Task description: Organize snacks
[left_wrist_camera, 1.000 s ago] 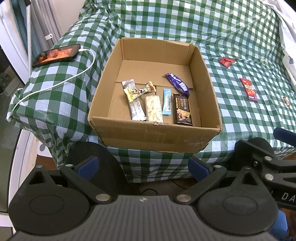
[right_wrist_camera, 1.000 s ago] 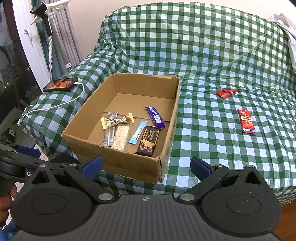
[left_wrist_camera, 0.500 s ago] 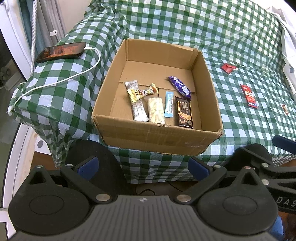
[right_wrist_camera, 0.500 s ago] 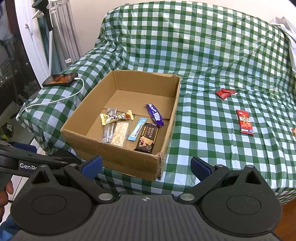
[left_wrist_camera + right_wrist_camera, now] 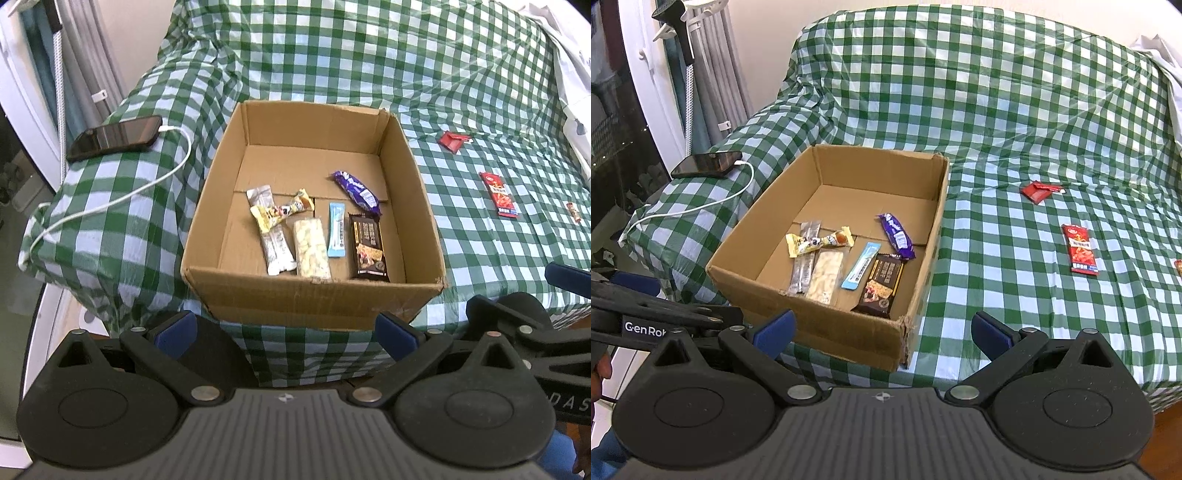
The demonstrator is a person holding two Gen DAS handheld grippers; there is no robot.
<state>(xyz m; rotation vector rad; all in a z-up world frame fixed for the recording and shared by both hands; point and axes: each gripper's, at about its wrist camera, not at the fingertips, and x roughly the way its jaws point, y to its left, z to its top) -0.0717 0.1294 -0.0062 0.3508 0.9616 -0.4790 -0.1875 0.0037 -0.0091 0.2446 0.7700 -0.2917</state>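
An open cardboard box (image 5: 314, 299) (image 5: 827, 332) sits on a green checked cloth and holds several snack bars, among them a dark chocolate bar (image 5: 367, 247) (image 5: 881, 286) and a purple packet (image 5: 356, 192) (image 5: 897, 235). To its right on the cloth lie a long red packet (image 5: 499, 194) (image 5: 1079, 249), a small red wrapper (image 5: 452, 140) (image 5: 1038, 191) and a small snack (image 5: 573, 212). My left gripper (image 5: 284, 332) and right gripper (image 5: 882, 332) are open and empty, held before the box's near wall.
A black phone (image 5: 114, 137) (image 5: 707, 164) with a white cable (image 5: 110, 203) lies on the cloth left of the box. A white frame and a pole stand at far left. A white bag (image 5: 572, 74) lies at far right.
Both grippers have pulled back and tilted up a little, so the box sits lower and farther in each view. Nothing on the cloth or in the box has moved.
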